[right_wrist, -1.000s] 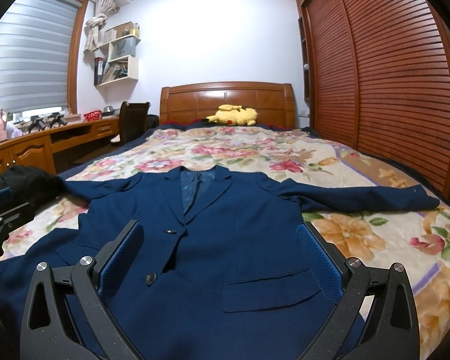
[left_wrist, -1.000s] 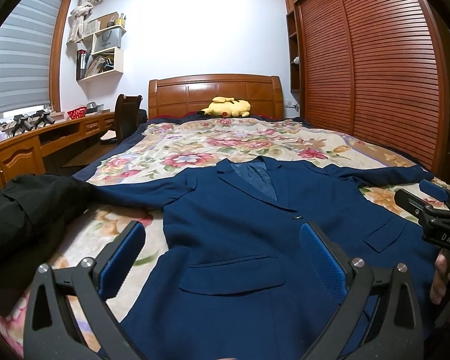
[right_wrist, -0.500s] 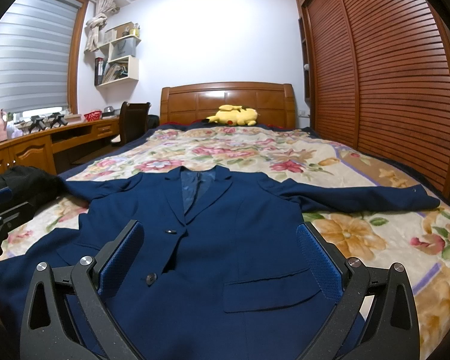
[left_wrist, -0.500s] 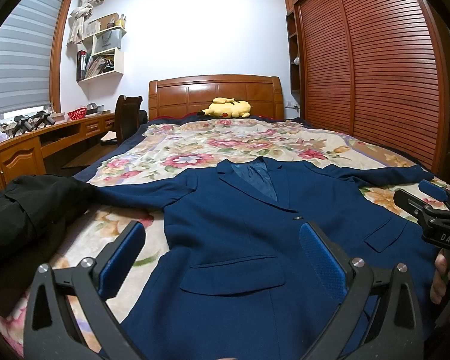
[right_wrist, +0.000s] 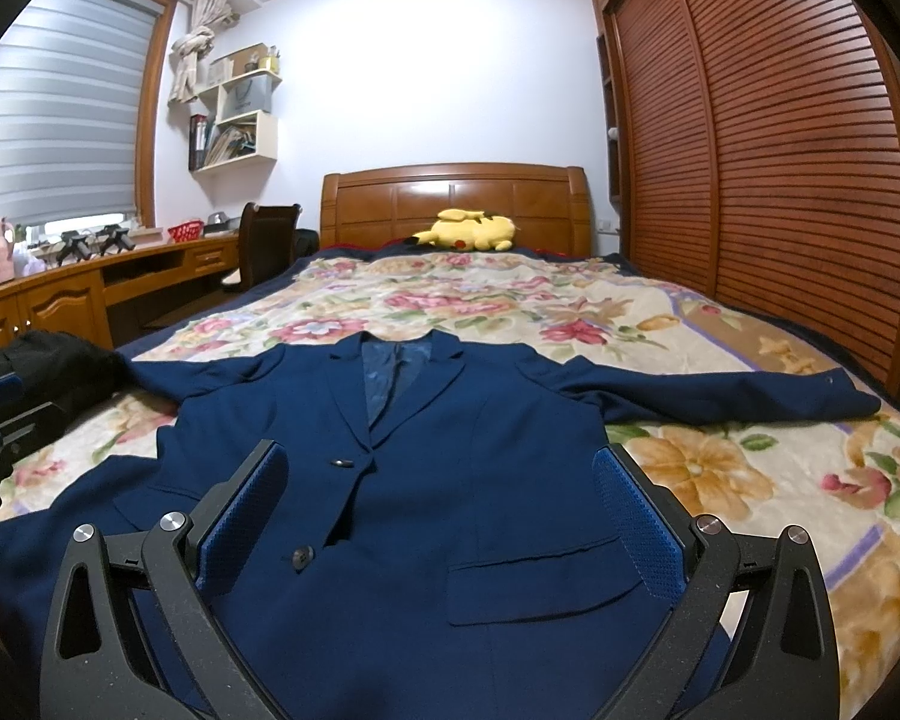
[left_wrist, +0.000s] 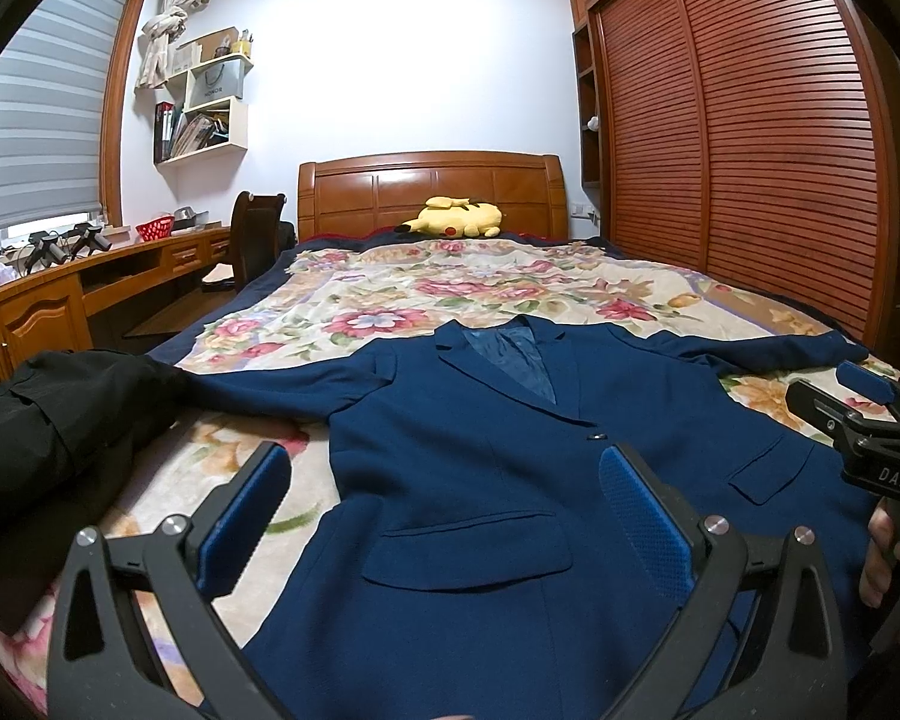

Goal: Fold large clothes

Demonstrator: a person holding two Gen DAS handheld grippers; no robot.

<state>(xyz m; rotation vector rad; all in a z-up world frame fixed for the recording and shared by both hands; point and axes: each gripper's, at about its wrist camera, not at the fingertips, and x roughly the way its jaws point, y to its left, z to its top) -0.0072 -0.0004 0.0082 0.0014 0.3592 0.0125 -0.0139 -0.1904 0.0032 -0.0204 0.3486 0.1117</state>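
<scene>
My left gripper [left_wrist: 444,516] and right gripper [right_wrist: 441,513] match: matte black speckled frames with triangular cut-outs and silver round screw heads at the joints. My jaws carry blue dimpled pads [left_wrist: 645,519]. White letters "DAS" mark the right gripper's black body, with bare skin of my right hand [left_wrist: 888,552] below it.

The blue jacket [left_wrist: 480,480] runs off the bottom of both views, so its hem can't be seen. Its sleeve on the window side disappears under a black garment [left_wrist: 48,420], cuff hidden. In the left wrist view the right tool [left_wrist: 858,402] is cut by the picture's edge, with only part of the hand [left_wrist: 888,546] showing. The papers on the wall shelf [right_wrist: 234,138] are too small to read.
</scene>
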